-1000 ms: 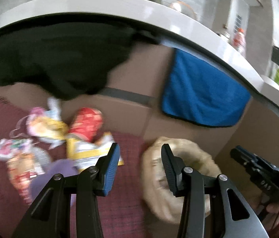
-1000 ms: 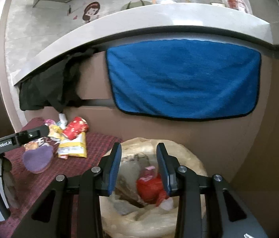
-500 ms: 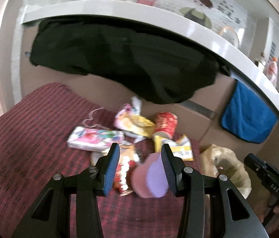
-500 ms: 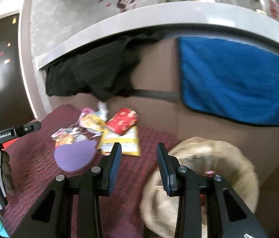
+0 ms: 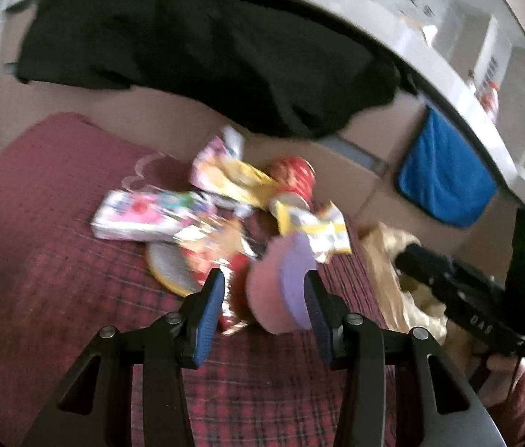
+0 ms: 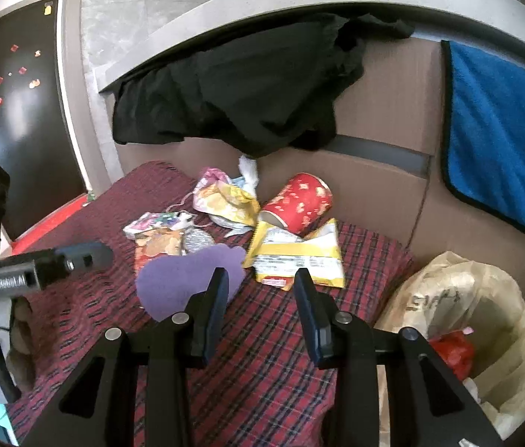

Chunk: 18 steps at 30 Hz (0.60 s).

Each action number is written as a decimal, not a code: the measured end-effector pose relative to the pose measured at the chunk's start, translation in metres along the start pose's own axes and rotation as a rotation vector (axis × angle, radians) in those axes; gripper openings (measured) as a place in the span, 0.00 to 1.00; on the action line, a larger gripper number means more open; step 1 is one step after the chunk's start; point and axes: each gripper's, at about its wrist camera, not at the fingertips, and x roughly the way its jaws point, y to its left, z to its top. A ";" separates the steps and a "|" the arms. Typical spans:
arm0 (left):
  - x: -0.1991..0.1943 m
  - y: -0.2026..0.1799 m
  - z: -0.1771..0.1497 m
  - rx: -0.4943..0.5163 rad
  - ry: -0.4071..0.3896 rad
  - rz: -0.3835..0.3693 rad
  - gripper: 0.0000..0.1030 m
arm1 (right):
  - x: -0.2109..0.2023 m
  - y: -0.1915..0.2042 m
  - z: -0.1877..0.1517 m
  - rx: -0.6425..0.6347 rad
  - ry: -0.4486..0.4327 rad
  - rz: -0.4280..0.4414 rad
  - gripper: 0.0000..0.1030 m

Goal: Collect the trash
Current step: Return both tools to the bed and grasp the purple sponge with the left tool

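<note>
Where plaid cloth (image 6: pixel 269 335) lies: crinkled wrappers (image 6: pixel 296 257)

I see my left gripper (image 5: pixel 264 300) angled downward, its 2 blue-padded fingers (image 5: pixel 208 311) parted with a clear gap between them. Nothing is pinched; the pads press on nothing. To the right of its jaws, the right gripper's black body shows from the side, and a hand (image 5: pixel 500 367) in a dark red sleeve grips it from below.

My right gripper (image 6: pixel 260 305) also tilts downward, its 2 fingers (image 6: pixel 309 316) apart and empty, no pad touching anything. To the left of these jaws, the left gripper (image 6: pixel 83 255) reaches in sideways. A hand (image 6: pixel 20 339) wraps its handle just below.
</note>
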 end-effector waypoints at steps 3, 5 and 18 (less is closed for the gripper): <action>0.022 -0.007 -0.002 -0.001 0.034 0.017 0.44 | -0.003 -0.013 -0.002 0.030 0.003 -0.016 0.33; 0.038 -0.007 -0.003 -0.034 0.071 0.014 0.44 | -0.005 -0.024 -0.005 0.058 0.007 -0.023 0.33; 0.022 -0.007 -0.004 -0.127 0.002 0.014 0.31 | 0.001 -0.037 -0.011 0.070 0.027 -0.025 0.33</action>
